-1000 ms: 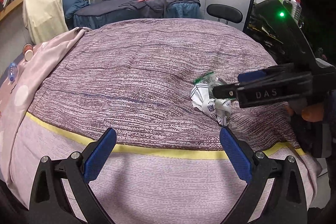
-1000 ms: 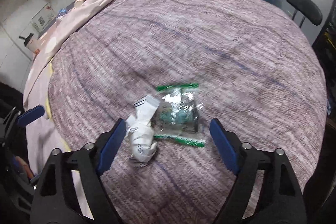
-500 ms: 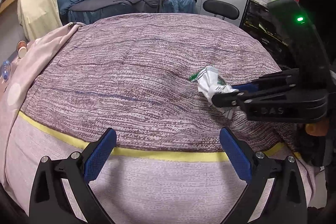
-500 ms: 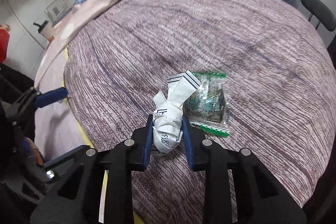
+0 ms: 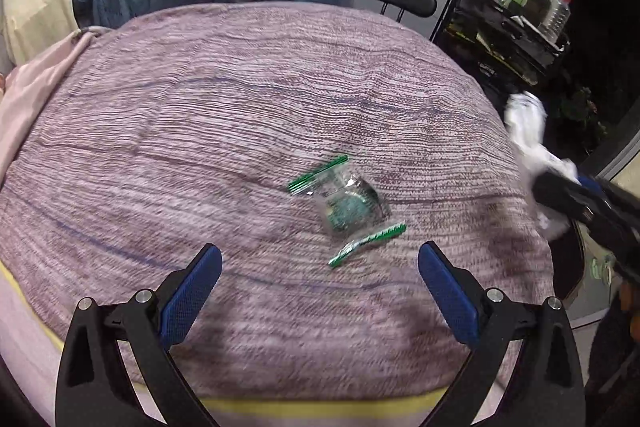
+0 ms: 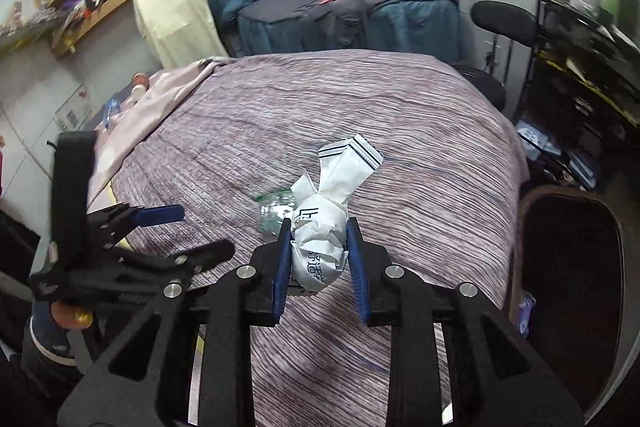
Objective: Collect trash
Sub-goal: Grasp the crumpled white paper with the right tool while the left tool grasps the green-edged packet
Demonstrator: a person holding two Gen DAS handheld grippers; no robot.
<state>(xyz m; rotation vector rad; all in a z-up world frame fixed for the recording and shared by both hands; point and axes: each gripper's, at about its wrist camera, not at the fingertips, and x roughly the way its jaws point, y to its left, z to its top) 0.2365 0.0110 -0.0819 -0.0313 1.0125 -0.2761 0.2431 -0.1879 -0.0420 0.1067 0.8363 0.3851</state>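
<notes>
The crumpled white wrapper [image 6: 318, 247] sits pinched in our right gripper [image 6: 320, 259], whose jaws have just been closing; it could slip, held by its loose bulge. Our left gripper [image 5: 320, 291] gapes empty, the clear green-edged packet [image 5: 348, 205] on the bedspread [image 5: 200, 115] at twelve o'clock. The dark bin [image 6: 568, 267] (contents hidden) waits at three o'clock.

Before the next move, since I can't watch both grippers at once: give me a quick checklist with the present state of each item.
1. Right gripper shut on the crumpled white wrapper: ok.
2. Wrapper lifted clear of the bedspread: ok.
3. Left gripper open and empty: ok.
4. Clear green-edged packet collected: not ok, it lies on the bedspread.
5. Dark bin beside the bed has room: cannot tell.
</notes>
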